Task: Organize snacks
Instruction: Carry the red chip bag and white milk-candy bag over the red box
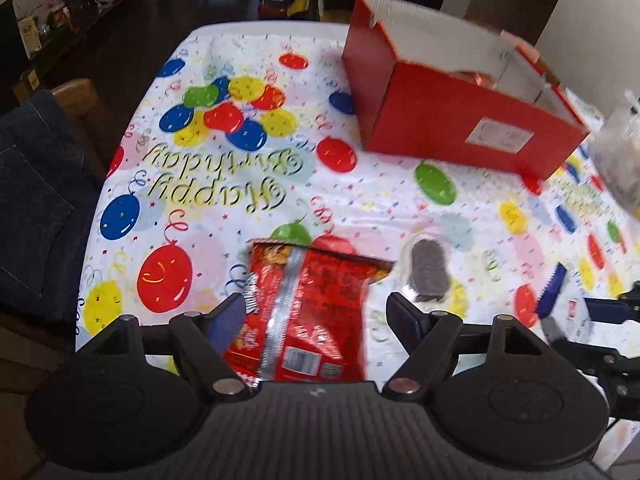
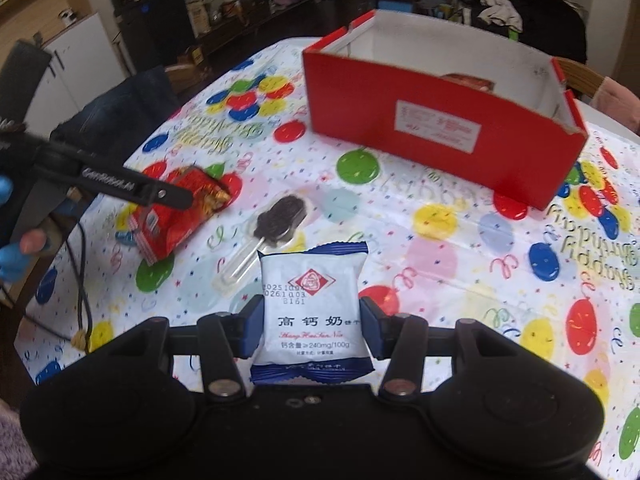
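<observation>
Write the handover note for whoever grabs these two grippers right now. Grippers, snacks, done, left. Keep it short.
Right gripper: shut on the white-and-blue biscuit packet, held off the table.
Left gripper: jaws wide around the red snack bag; one finger touches it, grip not certain.
Chocolate ice-cream-shaped snack in clear wrap: lying loose on the tablecloth between the two packets.
Red box: open, at the far side of the table; something reddish already sits inside.
Done: at most that one item boxed.
Left: carry the biscuit packet and red bag to the box, then fetch the chocolate snack.
</observation>
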Action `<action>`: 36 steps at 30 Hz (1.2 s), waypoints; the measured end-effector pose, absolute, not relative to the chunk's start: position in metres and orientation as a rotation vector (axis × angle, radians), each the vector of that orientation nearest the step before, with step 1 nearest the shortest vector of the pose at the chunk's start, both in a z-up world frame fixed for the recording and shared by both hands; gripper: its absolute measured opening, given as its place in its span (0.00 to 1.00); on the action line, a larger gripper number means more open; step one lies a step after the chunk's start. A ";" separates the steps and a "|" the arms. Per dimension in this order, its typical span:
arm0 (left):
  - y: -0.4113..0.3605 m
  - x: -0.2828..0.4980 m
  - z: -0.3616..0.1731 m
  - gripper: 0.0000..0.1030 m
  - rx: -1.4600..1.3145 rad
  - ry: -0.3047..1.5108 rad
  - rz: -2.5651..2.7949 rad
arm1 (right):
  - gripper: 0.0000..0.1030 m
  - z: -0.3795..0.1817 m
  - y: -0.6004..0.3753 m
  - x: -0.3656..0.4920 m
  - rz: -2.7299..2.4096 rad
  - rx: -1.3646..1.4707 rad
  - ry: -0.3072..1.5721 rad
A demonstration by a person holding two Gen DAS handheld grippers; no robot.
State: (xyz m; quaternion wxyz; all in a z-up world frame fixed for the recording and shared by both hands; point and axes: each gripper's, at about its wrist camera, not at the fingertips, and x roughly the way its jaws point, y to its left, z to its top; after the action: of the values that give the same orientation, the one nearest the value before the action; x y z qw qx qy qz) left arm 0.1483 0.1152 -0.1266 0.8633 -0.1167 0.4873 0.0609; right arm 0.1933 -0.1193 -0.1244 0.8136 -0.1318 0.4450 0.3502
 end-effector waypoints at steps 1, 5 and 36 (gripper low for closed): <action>0.113 0.147 -0.122 0.75 -0.248 1.010 0.129 | 0.47 -0.122 -0.120 0.194 0.744 -0.274 0.943; 0.105 0.144 -0.106 0.75 -0.257 0.975 0.123 | 0.47 -0.108 -0.125 0.200 0.726 -0.240 0.911; 0.105 0.169 -0.151 0.79 -0.118 1.078 0.105 | 0.48 -0.098 -0.125 0.203 0.738 -0.203 0.915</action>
State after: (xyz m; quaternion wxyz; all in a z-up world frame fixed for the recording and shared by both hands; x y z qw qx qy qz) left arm 0.1686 0.1051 -0.1505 0.8553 -0.0561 0.5126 0.0501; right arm 0.2029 -0.1249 -0.0982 0.8273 -0.0956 0.4310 0.3474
